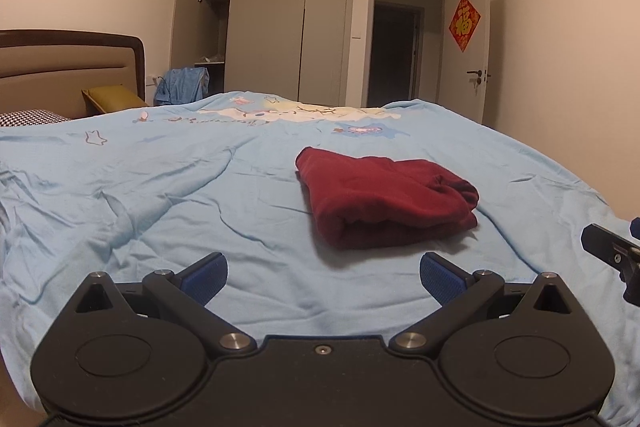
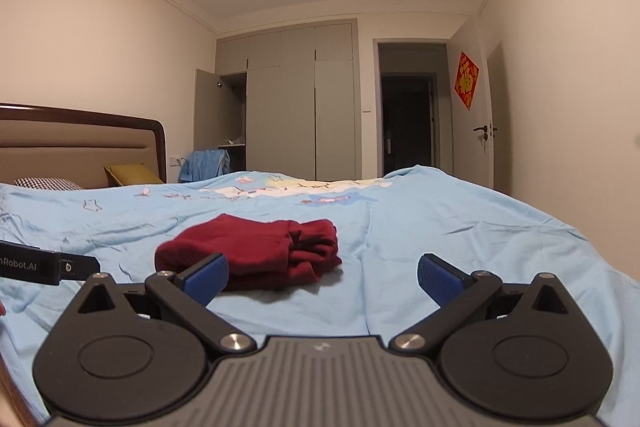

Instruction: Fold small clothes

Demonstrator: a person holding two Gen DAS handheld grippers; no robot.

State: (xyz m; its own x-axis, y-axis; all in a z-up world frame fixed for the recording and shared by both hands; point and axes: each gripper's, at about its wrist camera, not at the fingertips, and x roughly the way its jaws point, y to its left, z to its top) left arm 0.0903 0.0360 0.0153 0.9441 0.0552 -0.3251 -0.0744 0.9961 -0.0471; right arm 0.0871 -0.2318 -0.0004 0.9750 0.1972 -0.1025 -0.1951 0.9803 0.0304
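Left gripper [image 1: 323, 281] nearest, blue pads [image 1: 204, 277] spread wide, holding nothing. Right gripper [image 2: 323, 281] likewise wide apart and empty. Both hover over the light-blue duvet [image 1: 160, 187]. Folded maroon garment [image 1: 384, 203] lies on the duvet just beyond both grippers, untouched, with the grey wardrobe [image 1: 280, 27] far behind the garment.

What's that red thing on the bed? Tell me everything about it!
The dark red folded garment looks like soft, fleecy cloth. It is folded into a thick, rumpled bundle, with bunched layers showing at one end. It lies flat on the wrinkled light blue bed cover. Nothing else touches it; both open grippers are apart from it.
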